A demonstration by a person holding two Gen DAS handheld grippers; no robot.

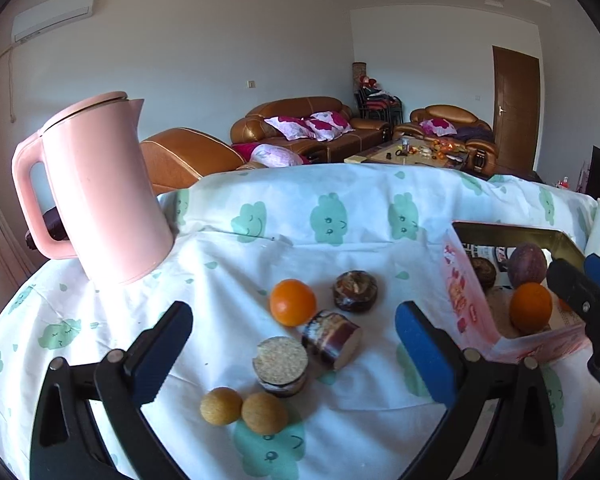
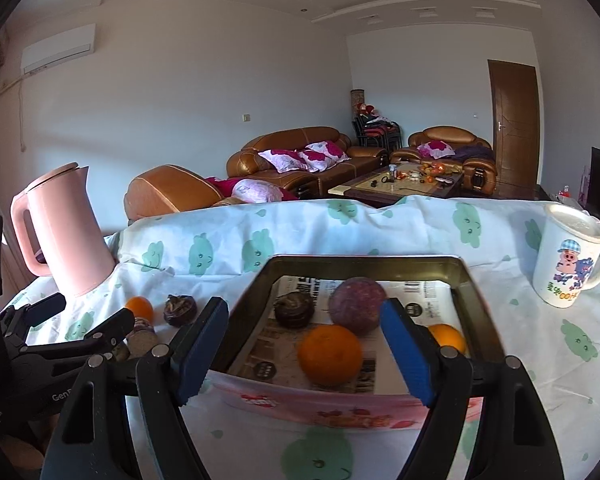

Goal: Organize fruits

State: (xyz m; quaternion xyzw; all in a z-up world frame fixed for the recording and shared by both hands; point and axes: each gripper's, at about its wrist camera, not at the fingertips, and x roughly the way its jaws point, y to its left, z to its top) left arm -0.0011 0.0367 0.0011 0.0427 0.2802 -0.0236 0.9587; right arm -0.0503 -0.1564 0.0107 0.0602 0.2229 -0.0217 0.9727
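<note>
Fruits are being kept in two groups on the cloud-printed cloth [image 1: 340,216]. One smooth round orange [image 1: 292,302] is lying loose beside a dark wrinkled fruit [image 1: 355,291] and two small tan balls [image 1: 221,405]; being round, it is showing no long axis. Another orange [image 2: 329,354] and a purple matte fruit [image 2: 358,305] are sitting inside the metal tin [image 2: 364,262] (lined with newspaper). Nothing is being held by the left gripper [image 1: 294,356] or the right gripper [image 2: 306,354]; both jaws are standing open.
</note>
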